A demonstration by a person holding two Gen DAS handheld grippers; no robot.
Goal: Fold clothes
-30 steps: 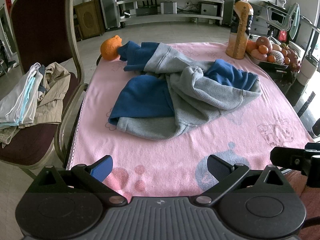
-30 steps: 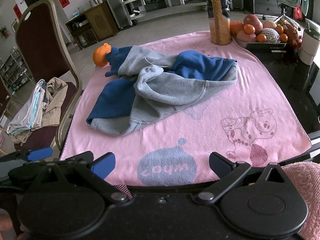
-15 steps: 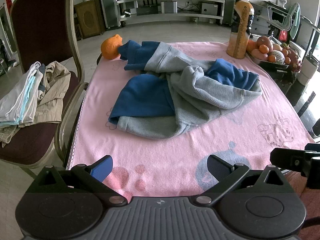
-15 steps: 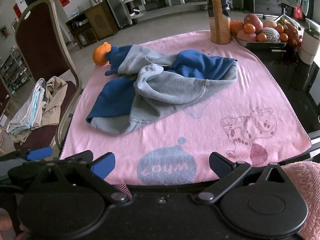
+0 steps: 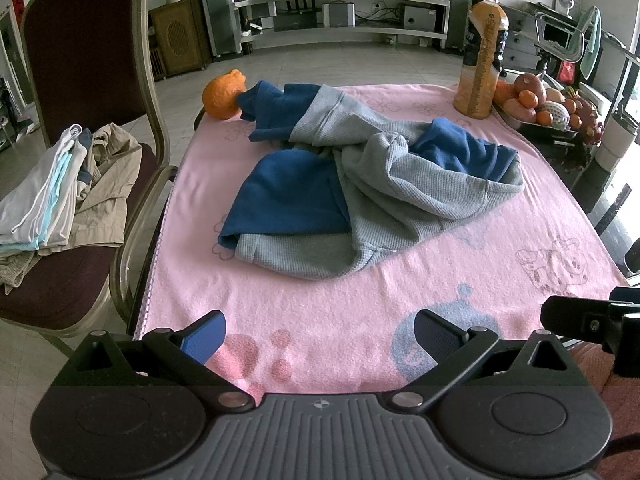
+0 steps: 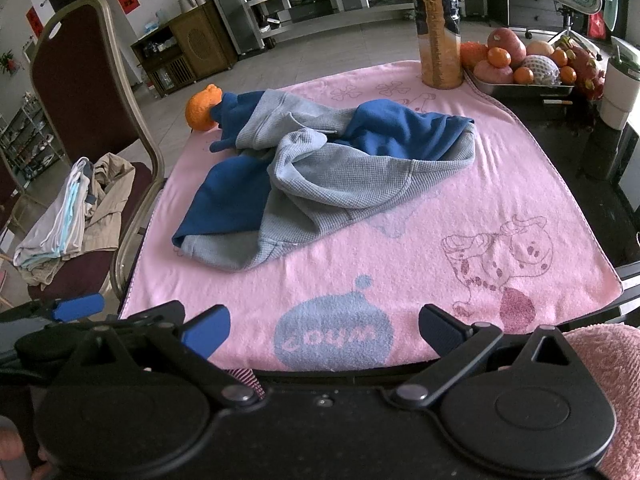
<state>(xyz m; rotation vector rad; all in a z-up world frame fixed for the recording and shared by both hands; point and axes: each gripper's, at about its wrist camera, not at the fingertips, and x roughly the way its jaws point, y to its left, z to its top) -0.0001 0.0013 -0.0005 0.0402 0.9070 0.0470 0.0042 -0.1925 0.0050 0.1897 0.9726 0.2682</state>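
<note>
- The left gripper [image 5: 320, 334] is held low and level, with its jaws spread wide and nothing between them.
- The right gripper [image 6: 324, 330] is likewise held low, its jaws parted wide and empty.
- The two grippers are kept side by side; part of each is seen at the edge of the other's view.

Grey tiled floor [image 5: 340, 62], metal shelving [image 5: 340, 32] along white wall, wooden cabinet [image 5: 180, 40], maroon chair [image 5: 80, 40] nearby.
</note>
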